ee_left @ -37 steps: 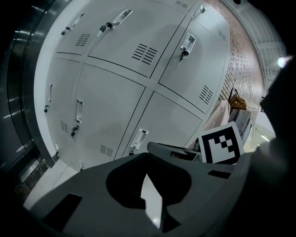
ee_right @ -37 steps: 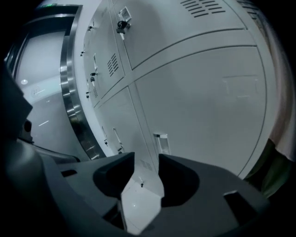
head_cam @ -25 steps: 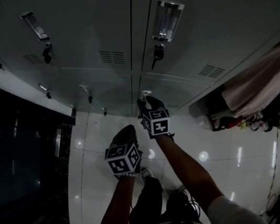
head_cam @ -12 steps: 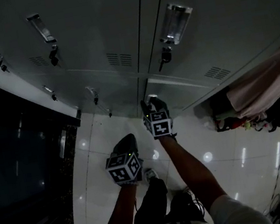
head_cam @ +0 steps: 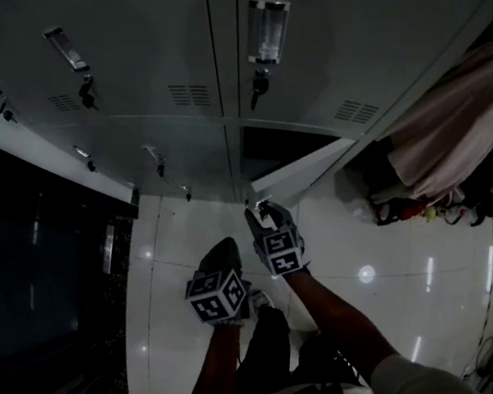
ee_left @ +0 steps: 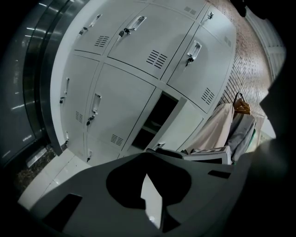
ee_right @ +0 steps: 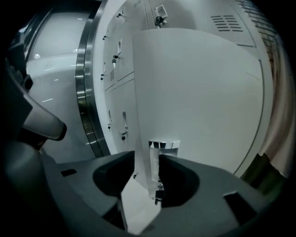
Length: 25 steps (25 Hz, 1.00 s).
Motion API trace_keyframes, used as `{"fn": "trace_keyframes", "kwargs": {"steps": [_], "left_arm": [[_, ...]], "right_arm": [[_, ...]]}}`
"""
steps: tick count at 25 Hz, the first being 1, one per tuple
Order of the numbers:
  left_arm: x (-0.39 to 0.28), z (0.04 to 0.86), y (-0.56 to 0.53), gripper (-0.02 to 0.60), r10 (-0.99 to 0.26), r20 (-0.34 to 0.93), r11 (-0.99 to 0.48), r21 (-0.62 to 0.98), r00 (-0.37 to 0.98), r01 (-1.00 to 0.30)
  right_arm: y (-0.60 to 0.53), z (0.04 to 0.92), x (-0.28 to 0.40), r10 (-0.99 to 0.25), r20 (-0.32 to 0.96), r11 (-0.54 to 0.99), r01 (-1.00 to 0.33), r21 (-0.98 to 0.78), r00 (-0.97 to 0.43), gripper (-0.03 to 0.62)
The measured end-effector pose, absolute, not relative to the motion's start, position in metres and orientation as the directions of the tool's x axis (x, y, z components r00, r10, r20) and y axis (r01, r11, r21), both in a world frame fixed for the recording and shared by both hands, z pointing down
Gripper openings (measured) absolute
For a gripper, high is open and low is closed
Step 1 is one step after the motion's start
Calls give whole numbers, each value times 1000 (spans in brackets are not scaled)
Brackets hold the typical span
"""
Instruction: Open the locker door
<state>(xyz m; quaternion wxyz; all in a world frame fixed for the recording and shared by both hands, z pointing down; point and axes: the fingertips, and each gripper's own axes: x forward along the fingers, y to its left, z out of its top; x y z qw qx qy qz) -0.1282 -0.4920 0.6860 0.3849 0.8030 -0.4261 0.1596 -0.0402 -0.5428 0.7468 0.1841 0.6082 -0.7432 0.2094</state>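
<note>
The lower locker door (head_cam: 303, 172) stands partly swung out from the bank of grey lockers, with a dark opening (head_cam: 265, 141) behind it. My right gripper (head_cam: 263, 209) is shut on the door's chrome handle (ee_right: 164, 145) at the door's free edge. In the right gripper view the door panel (ee_right: 199, 92) fills the middle, and a small key (ee_right: 157, 198) hangs between the jaws. My left gripper (head_cam: 221, 250) hangs lower and to the left over the floor, apart from the lockers, jaws together and holding nothing. The left gripper view shows the open locker (ee_left: 157, 115) from a distance.
Neighbouring lockers (head_cam: 139, 60) are closed, each with a handle and key. Pale cloth and bags (head_cam: 460, 128) hang or lie at the right of the lockers. A dark glass wall (head_cam: 16, 277) runs along the left. Glossy white floor tiles (head_cam: 376, 244) lie below.
The lower locker door has swung from closed to partly open. My right gripper has drawn back towards me with the handle. The left gripper has barely moved.
</note>
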Motion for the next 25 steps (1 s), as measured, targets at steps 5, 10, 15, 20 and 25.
{"fn": "trace_keyframes", "kwargs": {"steps": [5,10,15,20,25], "left_arm": [[-120,686,-462,-3,-556,595,-333,480,580,-811],[-118,690,-438,-3,-549,615,-317,473,566,-822],[-113,687,-425,-3,-544,621,-320,469,565,-823],[-98,688,-412,-2,-526,628,-340,463,574,-819],[-68,682,-396,-2,-501,620,-400,453,604,-797]], "right_arm": [[-517,746,-34,-820,531,197,-977,-85,-212,150],[-501,746,-28,-819,533,205,-976,-74,-212,127],[-473,744,-21,-817,540,193,-978,-74,-202,136],[-443,742,-5,-819,549,166,-985,-51,-166,144],[-407,746,15,-810,563,128,-986,-107,-166,136]]}}
